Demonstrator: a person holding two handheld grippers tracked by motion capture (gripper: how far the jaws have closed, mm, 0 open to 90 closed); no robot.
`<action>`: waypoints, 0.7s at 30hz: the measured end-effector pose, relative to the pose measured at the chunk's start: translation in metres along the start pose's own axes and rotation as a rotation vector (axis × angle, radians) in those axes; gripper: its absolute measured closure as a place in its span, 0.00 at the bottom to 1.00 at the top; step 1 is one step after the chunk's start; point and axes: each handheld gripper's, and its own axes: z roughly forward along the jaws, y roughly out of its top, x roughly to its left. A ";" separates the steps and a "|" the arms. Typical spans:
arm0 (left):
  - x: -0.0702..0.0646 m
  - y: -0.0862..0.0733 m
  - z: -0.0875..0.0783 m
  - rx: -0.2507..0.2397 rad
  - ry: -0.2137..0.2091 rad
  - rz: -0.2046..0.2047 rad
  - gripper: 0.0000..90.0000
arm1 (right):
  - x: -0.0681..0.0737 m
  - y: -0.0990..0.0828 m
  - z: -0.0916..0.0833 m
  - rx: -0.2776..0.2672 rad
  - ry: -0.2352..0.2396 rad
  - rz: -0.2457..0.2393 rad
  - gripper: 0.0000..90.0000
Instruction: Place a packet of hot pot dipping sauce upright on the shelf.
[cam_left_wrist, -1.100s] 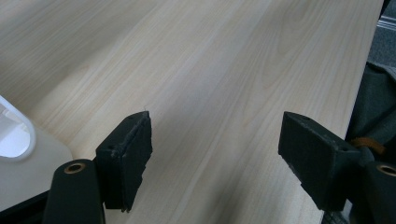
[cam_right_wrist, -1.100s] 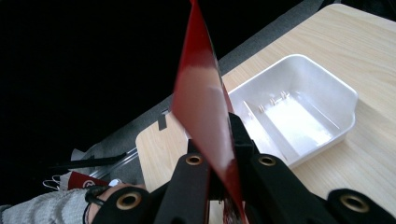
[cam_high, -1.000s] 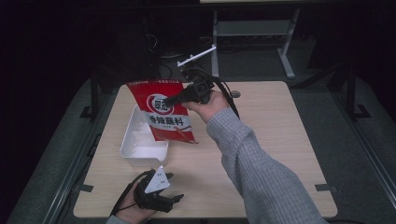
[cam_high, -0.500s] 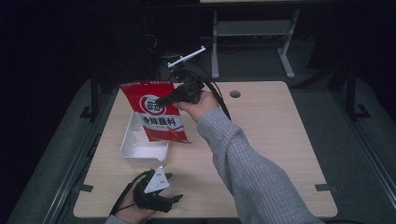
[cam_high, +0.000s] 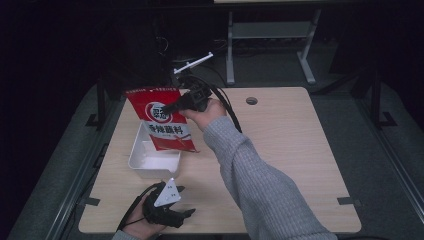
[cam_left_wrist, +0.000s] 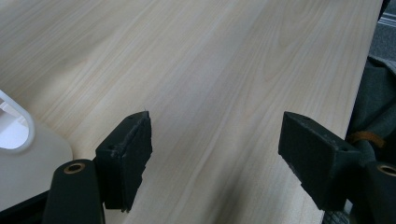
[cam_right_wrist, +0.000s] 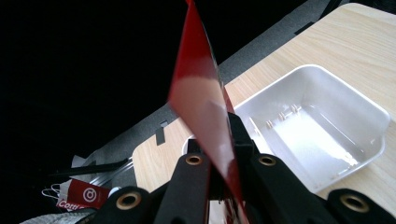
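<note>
A red flat packet (cam_high: 161, 120) with white print hangs upright over the white tray (cam_high: 141, 161), its lower edge near the tray's right rim. My right gripper (cam_high: 172, 107) is shut on the packet's right side, held by a hand in a grey sleeve. In the right gripper view the packet (cam_right_wrist: 201, 95) stands edge-on between the closed jaws, with the tray (cam_right_wrist: 355, 112) beyond. My left gripper (cam_high: 186, 213) rests low at the table's front edge, open, with bare wood between its fingers (cam_left_wrist: 128, 154).
The light wooden table (cam_high: 280, 145) has a cable hole (cam_high: 251, 100) at the back. A corner of the white tray (cam_left_wrist: 14, 135) shows at the left of the left gripper view. Dark floor and a metal frame (cam_high: 270, 35) lie beyond the table.
My right gripper has carried the red packet leftward and a little down, over the tray. The left gripper has stayed put.
</note>
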 end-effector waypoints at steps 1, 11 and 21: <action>0.000 0.000 0.000 0.002 0.000 0.001 0.28 | 0.000 0.000 0.000 0.000 0.000 0.000 0.98; 0.001 -0.001 0.000 0.002 -0.005 0.006 0.28 | -0.003 0.002 0.020 -0.009 0.003 0.004 0.98; 0.000 0.000 0.001 0.003 -0.015 0.008 0.28 | -0.008 -0.001 0.042 -0.027 0.001 0.018 0.98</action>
